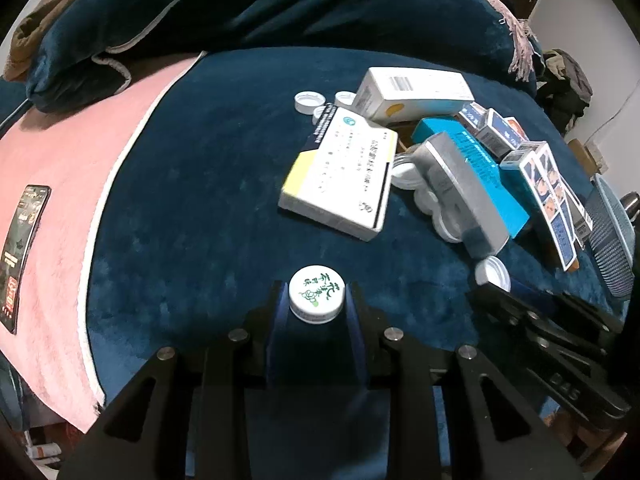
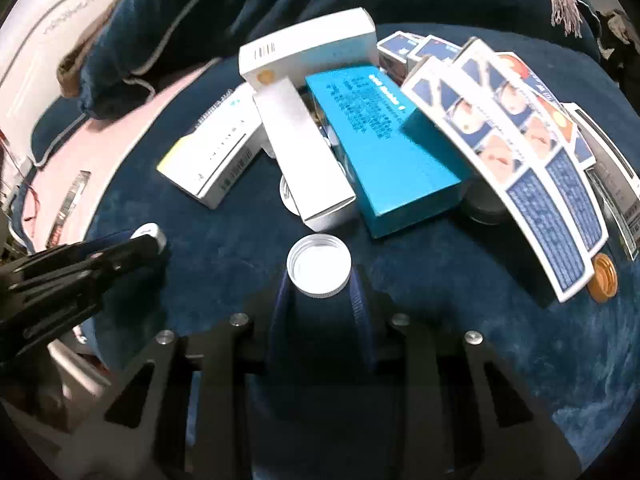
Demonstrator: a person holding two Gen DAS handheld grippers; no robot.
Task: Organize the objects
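Your left hand-held gripper (image 1: 316,300) is narrowed onto a white cap with green lettering (image 1: 317,298), printed top facing up, both pads pressed against its rim. It sits low over the dark blue blanket (image 1: 192,184) that covers the bed, in the open stretch toward the near edge.

Your right hand-held gripper (image 2: 319,276) is likewise narrowed on a plain white cap (image 2: 319,266), this 1 turned hollow side up, ribbed rim between the pads. It is near the front of the pile, just short of the grey box (image 2: 304,156).

The pile lies toward the right side of the blanket: a white and yellow box (image 1: 340,176), the grey box leaning over several white caps, a teal box (image 2: 384,144) beside it, a long white box (image 2: 308,46) at the back, and 2 blue-and-white printed cartons (image 2: 520,160) fanned on the right. An orange cap (image 2: 602,282) sits at the foot of those cartons.

A pink blanket (image 1: 60,184) borders the blue 1 on the left, with a phone (image 1: 22,256) lying on it.
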